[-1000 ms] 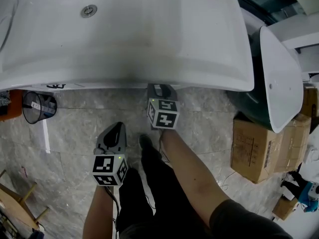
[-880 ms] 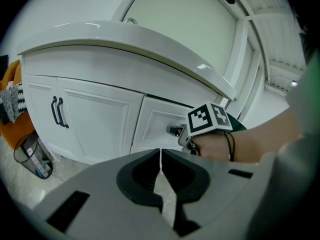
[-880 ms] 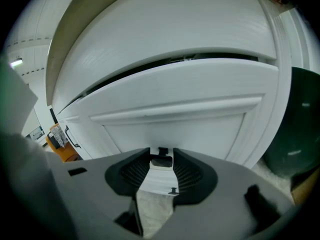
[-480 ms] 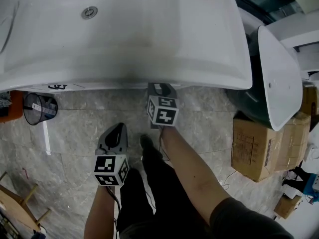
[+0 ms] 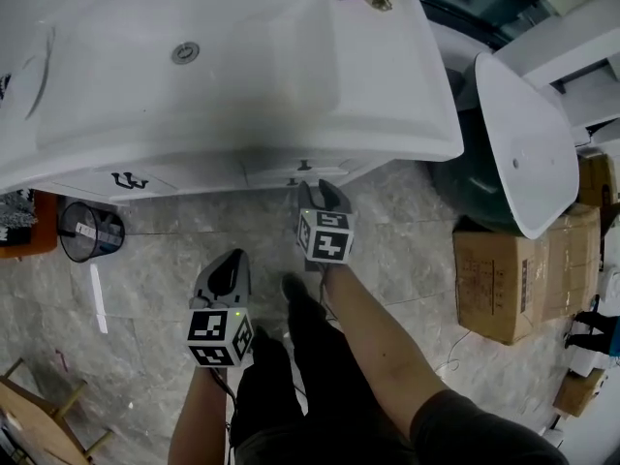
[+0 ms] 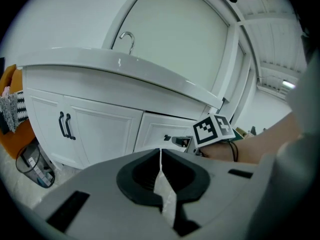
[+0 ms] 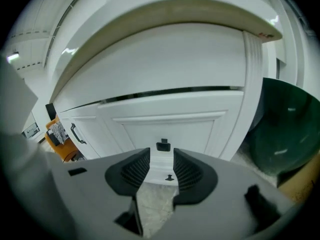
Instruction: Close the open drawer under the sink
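**Grippers draw back; drawer looks shut**

The sink [image 5: 242, 66] now bares its cabinet front in the head view; the drawer [image 7: 170, 126] beneath sits almost flush, so the task seems done; the right gripper [image 5: 320, 188] has pulled clear of it, jaws apart and empty; the left gripper [image 5: 228, 260] hangs closed, empty.

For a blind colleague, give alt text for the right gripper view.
The open, empty right gripper faces a white panelled drawer front with a small black knob, under a white sink rim; a dark green rounded object at right.
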### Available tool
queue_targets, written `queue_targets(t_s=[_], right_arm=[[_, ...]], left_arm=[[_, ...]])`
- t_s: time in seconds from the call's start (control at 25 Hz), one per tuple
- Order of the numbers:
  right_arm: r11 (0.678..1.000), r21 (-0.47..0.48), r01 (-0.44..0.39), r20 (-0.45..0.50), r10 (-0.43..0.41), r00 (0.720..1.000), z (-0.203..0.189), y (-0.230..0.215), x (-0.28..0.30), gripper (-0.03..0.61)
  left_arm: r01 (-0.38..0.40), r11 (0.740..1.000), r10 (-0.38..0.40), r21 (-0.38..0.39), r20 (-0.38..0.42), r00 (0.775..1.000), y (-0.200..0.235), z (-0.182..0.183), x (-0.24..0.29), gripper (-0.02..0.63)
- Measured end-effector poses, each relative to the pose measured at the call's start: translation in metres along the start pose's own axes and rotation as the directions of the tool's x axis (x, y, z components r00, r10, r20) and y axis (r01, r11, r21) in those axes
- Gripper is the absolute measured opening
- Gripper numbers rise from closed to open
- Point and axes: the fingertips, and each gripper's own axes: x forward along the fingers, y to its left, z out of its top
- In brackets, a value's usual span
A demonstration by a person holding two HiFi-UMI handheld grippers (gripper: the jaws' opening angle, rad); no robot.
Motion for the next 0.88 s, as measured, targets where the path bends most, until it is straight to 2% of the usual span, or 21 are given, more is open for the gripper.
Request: queue_targets(t_s=[0.28, 0.44, 0.72, 0.88], right_arm=[[1.0, -0.025, -0.008, 0.068, 0.01, 0.998, 0.011, 0.032, -0.088, 0.15], [0.999, -0.016, -0.031, 0.099, 0.032, 0.995, 0.011, 0.048, -0.16, 0.096], [0.997, -0.072, 0.004, 0.142, 0.006, 0.99, 0.013, 0.05, -0.269, 0.047], [0.997, -0.071, -0.017, 0.179, 0.03, 0.983, 0.027, 0.043, -0.315, 0.037]], left_arm=[[0.048, 0.999, -0.049, 0.016, 0.04, 0.998, -0.011, 0.006, -0.058, 0.02], [0.095, 0.993, -0.098, 0.072, 0.043, 0.994, -0.031, 0.006, -0.091, 0.02], [0.173, 0.98, -0.176, 0.094, 0.026, 0.984, -0.074, 0.011, -0.137, 0.02], [0.179, 0.976, -0.186, 0.127, 0.044, 0.982, -0.099, 0.021, -0.162, 0.02]])
